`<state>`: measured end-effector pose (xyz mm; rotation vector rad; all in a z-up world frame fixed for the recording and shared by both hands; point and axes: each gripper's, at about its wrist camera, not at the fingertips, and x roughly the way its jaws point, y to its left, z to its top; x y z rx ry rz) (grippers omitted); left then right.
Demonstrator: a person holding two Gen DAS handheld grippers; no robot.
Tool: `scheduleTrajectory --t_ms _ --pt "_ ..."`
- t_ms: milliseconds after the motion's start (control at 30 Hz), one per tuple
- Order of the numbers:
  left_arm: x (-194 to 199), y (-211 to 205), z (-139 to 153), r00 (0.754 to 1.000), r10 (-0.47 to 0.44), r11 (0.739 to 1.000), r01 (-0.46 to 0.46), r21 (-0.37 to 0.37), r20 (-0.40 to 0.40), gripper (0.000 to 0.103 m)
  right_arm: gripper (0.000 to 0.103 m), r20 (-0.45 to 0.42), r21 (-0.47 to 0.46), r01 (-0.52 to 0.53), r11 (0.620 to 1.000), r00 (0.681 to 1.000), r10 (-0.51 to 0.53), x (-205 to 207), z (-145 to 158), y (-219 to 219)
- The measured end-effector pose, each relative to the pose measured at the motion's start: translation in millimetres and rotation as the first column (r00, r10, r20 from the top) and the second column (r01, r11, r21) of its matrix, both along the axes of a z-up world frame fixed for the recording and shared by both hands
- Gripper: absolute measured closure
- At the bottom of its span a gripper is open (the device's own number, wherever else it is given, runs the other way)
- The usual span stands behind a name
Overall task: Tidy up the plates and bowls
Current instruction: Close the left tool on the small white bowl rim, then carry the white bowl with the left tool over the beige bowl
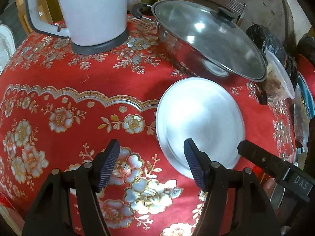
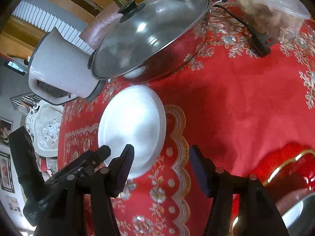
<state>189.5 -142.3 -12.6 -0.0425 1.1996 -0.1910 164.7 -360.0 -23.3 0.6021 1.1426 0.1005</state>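
Plate (image 1: 198,122) in plain metal lies flat on the red flowered cloth of the table (image 1: 78,82), just in front of the lidded steel pan (image 1: 208,41) and right of the white kettle (image 1: 88,13); in the left wrist view it sits at about two o'clock from the left tool (image 1: 152,153), in the right wrist view at about eleven o'clock from the right tool (image 2: 161,159). Both tools stand with their fingers apart and nothing between them: the left tool's right-hand pad overlaps the plate's near rim in its own view, though whether it touches the metal I cannot tell, and the right tool's left-hand pad likewise overlaps the near rim. The step in hand looks like the approach to this plate, with neither tool yet gripping it. A second metal rim, perhaps a bowl (image 2: 295,214), shows at five o'clock in the right wrist view (too cropped to name with confidence), and a clear lidded tub (image 2: 269,9) of food stands at one o'clock. The next move, as I judge it, calls for one tool to slide a finger under the thin rim and close on it; the rim lies low against the cloth, so a shallow angle seems needed, and the smooth metal may slip.
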Motion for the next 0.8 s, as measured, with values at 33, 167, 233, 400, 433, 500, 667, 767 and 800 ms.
scheduleTrajectory --t_ms 33,167,233,400,433,500,667,767,800 --pt "1.6 -0.7 -1.3 1.000 0.000 1.000 0.000 -0.002 -0.002 0.036 0.043 0.004 -0.011 -0.003 1.000 1.000 0.003 2.6 -0.9 1.4" --pt "9.4 -2.3 -7.7 1.000 0.012 1.000 -0.012 0.002 -0.014 0.036 0.049 0.004 -0.036 -0.021 0.999 1.000 0.022 10.3 -5.3 8.5" --pt "12.2 -4.3 -9.3 1.000 0.010 1.000 -0.010 0.010 -0.015 0.036 0.057 0.001 -0.036 -0.027 0.999 1.000 0.027 12.8 -7.7 11.1" --pt "18.0 -11.0 -15.1 1.000 0.002 0.999 -0.002 0.032 -0.022 0.036 0.084 -0.014 -0.029 -0.042 0.999 0.999 0.042 17.7 -16.1 17.4" --pt "18.6 -11.6 -16.0 1.000 0.004 0.999 -0.003 0.038 -0.018 0.037 0.088 -0.015 -0.020 -0.043 0.999 0.999 0.042 17.7 -17.5 17.5" --pt "19.8 -13.6 -20.5 1.000 -0.004 0.999 0.005 0.035 -0.027 0.057 0.089 -0.017 -0.012 -0.043 0.999 0.999 0.042 16.9 -18.7 17.8" --pt "15.9 -23.4 -27.6 0.998 -0.040 0.998 0.042 0.035 -0.052 0.085 0.090 -0.002 -0.020 -0.063 0.998 0.998 0.063 13.2 -12.6 19.7" --pt "8.2 -24.0 -25.0 0.998 -0.044 0.999 0.045 0.022 -0.055 0.086 0.090 0.005 -0.025 -0.067 0.997 0.998 0.068 7.8 -5.8 18.3" --pt "5.6 -23.7 -23.5 0.998 -0.044 0.999 0.046 0.018 -0.055 0.086 0.090 0.009 -0.024 -0.067 0.997 0.998 0.067 5.9 -3.5 18.3"
